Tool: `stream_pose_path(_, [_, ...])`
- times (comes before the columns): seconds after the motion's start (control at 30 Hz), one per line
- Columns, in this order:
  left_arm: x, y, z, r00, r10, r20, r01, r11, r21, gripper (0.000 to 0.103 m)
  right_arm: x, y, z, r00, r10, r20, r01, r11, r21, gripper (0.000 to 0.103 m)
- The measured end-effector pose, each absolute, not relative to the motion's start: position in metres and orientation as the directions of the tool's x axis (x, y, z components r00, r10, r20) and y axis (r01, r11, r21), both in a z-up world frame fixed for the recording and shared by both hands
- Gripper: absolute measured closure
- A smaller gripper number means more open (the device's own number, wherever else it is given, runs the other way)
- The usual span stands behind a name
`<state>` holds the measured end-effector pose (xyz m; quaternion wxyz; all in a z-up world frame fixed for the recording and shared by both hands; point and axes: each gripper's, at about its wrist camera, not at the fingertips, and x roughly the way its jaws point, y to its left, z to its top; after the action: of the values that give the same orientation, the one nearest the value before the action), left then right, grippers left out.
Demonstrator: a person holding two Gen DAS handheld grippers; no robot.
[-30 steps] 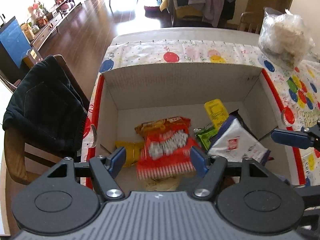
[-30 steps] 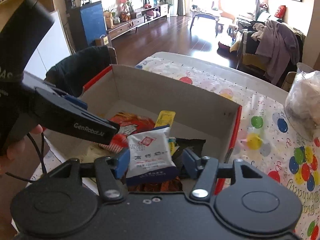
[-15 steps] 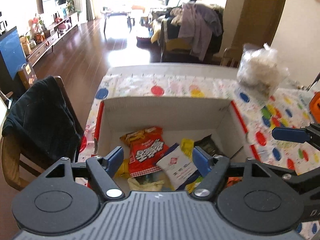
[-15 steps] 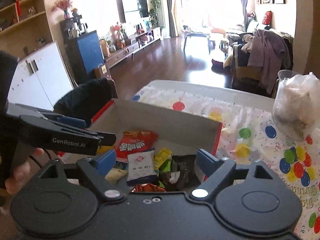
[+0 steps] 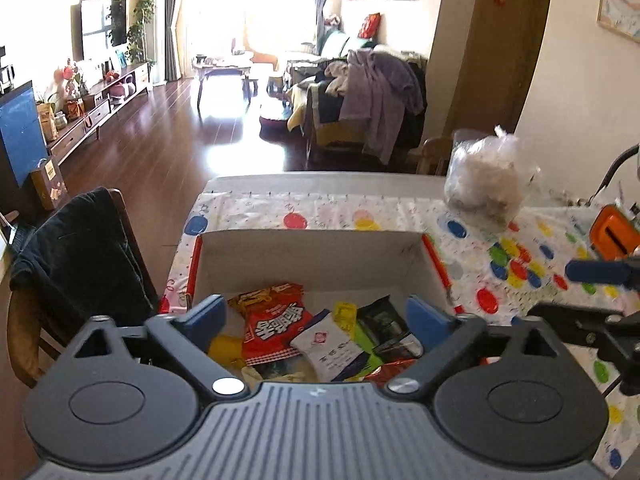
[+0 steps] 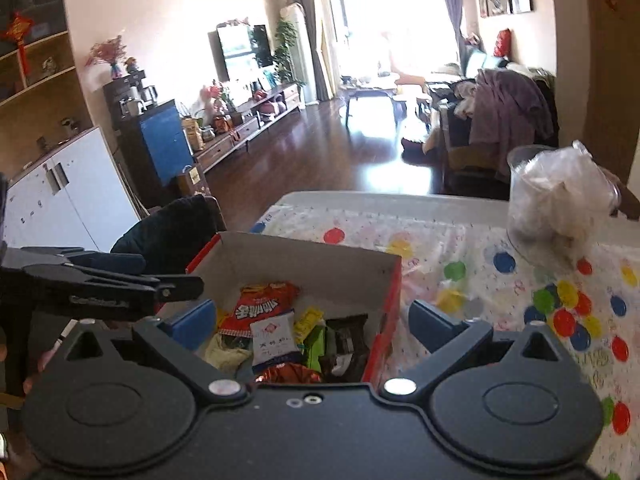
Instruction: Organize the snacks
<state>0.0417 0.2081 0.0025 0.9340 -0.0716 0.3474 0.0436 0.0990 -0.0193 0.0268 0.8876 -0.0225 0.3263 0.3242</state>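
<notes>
Left wrist view: we are holding the left gripper with its blue pads spread wide and nothing between them, hanging above the near edge of the cardboard box. Straight ahead between the fingers, the red snack bag is lying flat, its print facing up. Just right of it, the white sachet is resting tilted across darker packets, with a small yellow packet and a black packet beyond. A yellow pouch is sitting by the left pad. Everything is lying loose and overlapping, so we are judging these as dropped in, not arranged.

Right wrist view: we are holding the right gripper equally spread and empty, hovering over the same box, whose red outer wall is running under the right pad. The red bag and the sachet are lying between the fingers, lower than the pads. To the left, the other gripper is reaching in at a similar height.

Farther out, the balloon-print tablecloth is covering the table to the right, and a clear plastic bag of pale contents is standing well apart at the far corner. A dark jacket is draped on a chair to the left.

Snacks are gathered in the box; the task is looking nearly finished.
</notes>
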Motion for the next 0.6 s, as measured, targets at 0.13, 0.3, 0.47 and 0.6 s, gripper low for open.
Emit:
stream_pose_path(0.13, [0.037,0.204,0.002,0.756,0.019,-0.654,-0.119,0.987,-0.108,0.000,0.096,-0.024,0.022,0.575,0.560,-0.596,-0.571,0.797,0.197,0.000])
stream_pose_path(0.3, [0.032,0.201,-0.001,0.749,0.016,-0.662,-0.126,0.985,-0.119,0.000,0.087,-0.030,0.022,0.591,0.570,-0.570,-0.575,0.794,0.198,0.000])
stream_pose_path(0.47, [0.027,0.199,-0.003,0.739,0.029,-0.673,-0.146,0.982,-0.118,0.000,0.081,-0.033,0.019,0.626,0.553,-0.551,-0.561,0.809,0.174,0.000])
stream_pose_path(0.6, [0.024,0.197,-0.004,0.729,0.039,-0.684,-0.153,0.982,-0.107,0.000,0.082,-0.032,0.015,0.614,0.552,-0.564,-0.563,0.807,0.177,0.000])
